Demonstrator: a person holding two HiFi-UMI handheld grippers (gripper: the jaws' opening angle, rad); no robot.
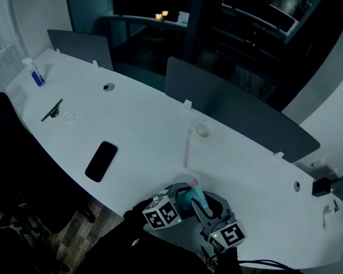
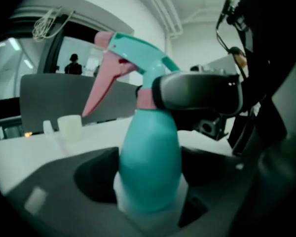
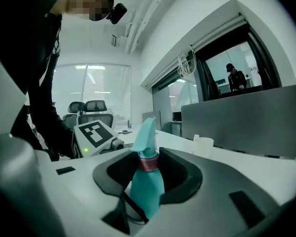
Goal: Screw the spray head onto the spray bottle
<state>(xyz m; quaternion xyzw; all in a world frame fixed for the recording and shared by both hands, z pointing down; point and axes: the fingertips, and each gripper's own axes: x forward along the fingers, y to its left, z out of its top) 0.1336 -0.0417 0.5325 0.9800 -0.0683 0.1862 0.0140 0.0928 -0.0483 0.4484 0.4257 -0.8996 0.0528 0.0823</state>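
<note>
The fingers [image 2: 54,181] of the left gripper [image 2: 149,169] stand wide and are closed on the round body of the teal spray bottle [image 2: 149,152], one pad against each flank, low down near its pale base. The fingers [image 2: 197,90] of the right gripper [image 3: 147,168] are clamped higher up, on the pink collar [image 3: 148,163] where the spray head [image 2: 138,53] sits on the neck. The head is teal, with a pink trigger [image 2: 102,80] slanting down from its nose. How far it is threaded on cannot be made out. The bottle stands roughly upright between the two grippers, which meet it from opposite sides. It is at the near edge of the white table [image 1: 137,136], close to the person's body. Whether its base touches the table, I cannot tell.

Just beyond it on the table stands a small white cup [image 1: 202,129]. Further left a black phone [image 1: 101,161] lies flat, well apart from the bottle. At the far left end are a dark stick-like tool [image 1: 51,110] and a small blue bottle [image 1: 35,74]. Grey divider panels [image 1: 234,110] run along the table's far edge, and a black office chair [image 1: 11,141] sits at the left.
</note>
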